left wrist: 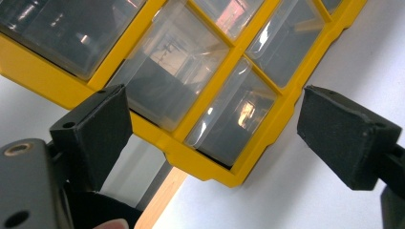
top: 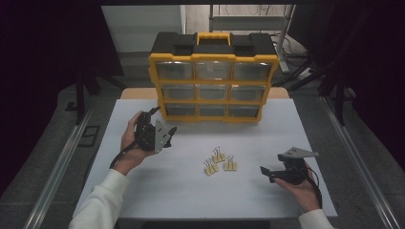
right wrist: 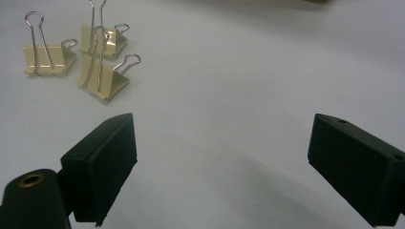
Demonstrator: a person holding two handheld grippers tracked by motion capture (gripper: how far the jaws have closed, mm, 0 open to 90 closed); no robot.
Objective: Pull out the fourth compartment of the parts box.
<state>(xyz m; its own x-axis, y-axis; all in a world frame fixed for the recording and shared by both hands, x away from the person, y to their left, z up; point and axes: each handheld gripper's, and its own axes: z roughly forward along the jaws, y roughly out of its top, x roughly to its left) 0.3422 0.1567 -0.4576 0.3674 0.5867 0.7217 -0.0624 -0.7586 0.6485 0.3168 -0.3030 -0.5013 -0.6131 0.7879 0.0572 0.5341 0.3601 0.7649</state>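
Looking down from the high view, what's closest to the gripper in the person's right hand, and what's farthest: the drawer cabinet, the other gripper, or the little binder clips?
From the right gripper, nearest first:
1. The three yellow binder clips, just to its left at mid-table.
2. The left gripper, across the table near the cabinet's lower left corner.
3. The yellow drawer cabinet, at the table's far edge; its near corner is about as far off as the left gripper, so 2 and 3 are close.

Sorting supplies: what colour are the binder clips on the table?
Pale yellow binder clips with silver wire handles, clearest in the right gripper view.

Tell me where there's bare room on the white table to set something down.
Free: the front strip between the yellow binder clips and the near edge of the white table, and the right side behind the right gripper. Crowded: beside the yellow-and-black drawer organiser.
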